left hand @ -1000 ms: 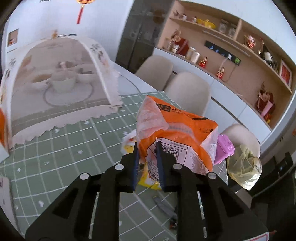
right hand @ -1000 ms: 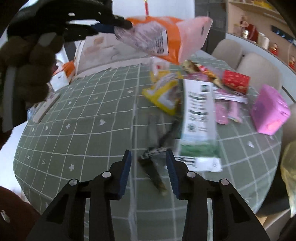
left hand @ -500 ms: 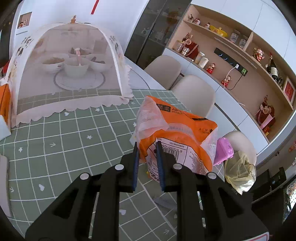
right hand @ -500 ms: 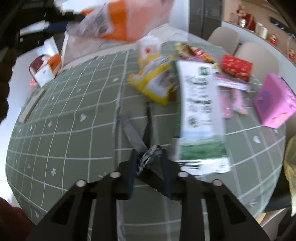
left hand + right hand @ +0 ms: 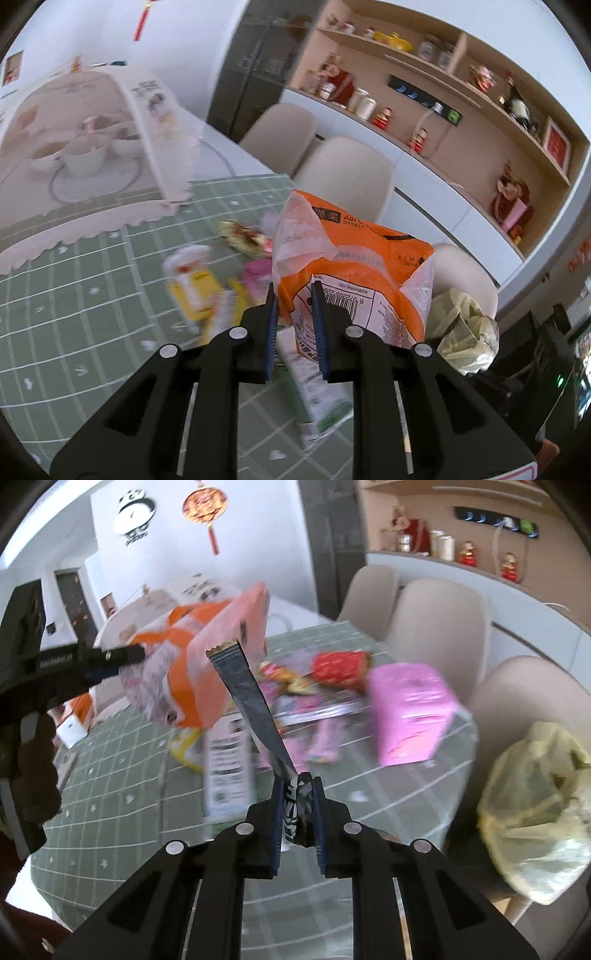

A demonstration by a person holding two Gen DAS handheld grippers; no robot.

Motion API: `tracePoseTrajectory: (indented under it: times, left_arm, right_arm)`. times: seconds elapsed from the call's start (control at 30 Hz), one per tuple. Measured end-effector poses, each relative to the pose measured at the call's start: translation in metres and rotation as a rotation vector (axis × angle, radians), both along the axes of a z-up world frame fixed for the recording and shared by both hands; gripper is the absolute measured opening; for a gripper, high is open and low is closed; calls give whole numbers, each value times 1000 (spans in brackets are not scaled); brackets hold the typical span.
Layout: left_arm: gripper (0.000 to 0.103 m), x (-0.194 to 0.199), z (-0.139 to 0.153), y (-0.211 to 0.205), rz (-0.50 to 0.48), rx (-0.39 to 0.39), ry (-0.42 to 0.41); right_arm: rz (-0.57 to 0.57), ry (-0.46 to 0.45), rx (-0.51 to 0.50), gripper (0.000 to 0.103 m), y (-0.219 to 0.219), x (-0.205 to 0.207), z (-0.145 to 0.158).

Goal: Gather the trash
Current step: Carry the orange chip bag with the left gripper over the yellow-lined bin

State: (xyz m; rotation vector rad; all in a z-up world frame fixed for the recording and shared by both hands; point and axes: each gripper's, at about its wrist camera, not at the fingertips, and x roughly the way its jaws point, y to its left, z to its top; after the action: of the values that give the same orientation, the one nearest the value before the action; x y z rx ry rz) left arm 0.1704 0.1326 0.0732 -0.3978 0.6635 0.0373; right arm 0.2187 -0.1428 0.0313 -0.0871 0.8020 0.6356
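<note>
Right gripper point(image 5: 297, 814) just clamped dark wrapper point(image 5: 251, 701), lifted it off table point(image 5: 110, 812). Left gripper point(image 5: 293, 325) still clamps orange bag point(image 5: 351, 266) above far litter. Wrapper likely goes into bag.

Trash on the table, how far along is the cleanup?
Early. In hand: the left gripper is shut on the orange bag, and the right gripper is shut on a dark wrapper, off the table. Left: the pink box, red packet, white-green carton, yellow packet.
</note>
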Motion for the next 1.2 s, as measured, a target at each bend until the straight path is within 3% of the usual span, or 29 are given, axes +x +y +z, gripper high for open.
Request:
tracePoseTrajectory:
  times: [0.2, 0.47, 0.63, 0.8, 0.93, 1.2]
  left_arm:
    - [17, 43, -1, -76, -115, 9, 23]
    - [17, 113, -1, -215, -303, 22, 45]
    - [17, 154, -13, -294, -381, 79, 78]
    - [17, 183, -35, -360, -483, 163, 128]
    - [17, 208, -63, -396, -538, 253, 217]
    - [16, 231, -98, -433, -603, 439, 369]
  right_arm:
    - [-150, -30, 29, 15, -92, 29, 12]
    - [-326, -55, 19, 15, -218, 65, 23]
    - [-413, -30, 34, 15, -288, 90, 21]
    - [-459, -43, 54, 15, -327, 103, 16]
    - [-497, -33, 86, 15, -350, 109, 12]
    - [-517, -35, 80, 15, -362, 116, 7]
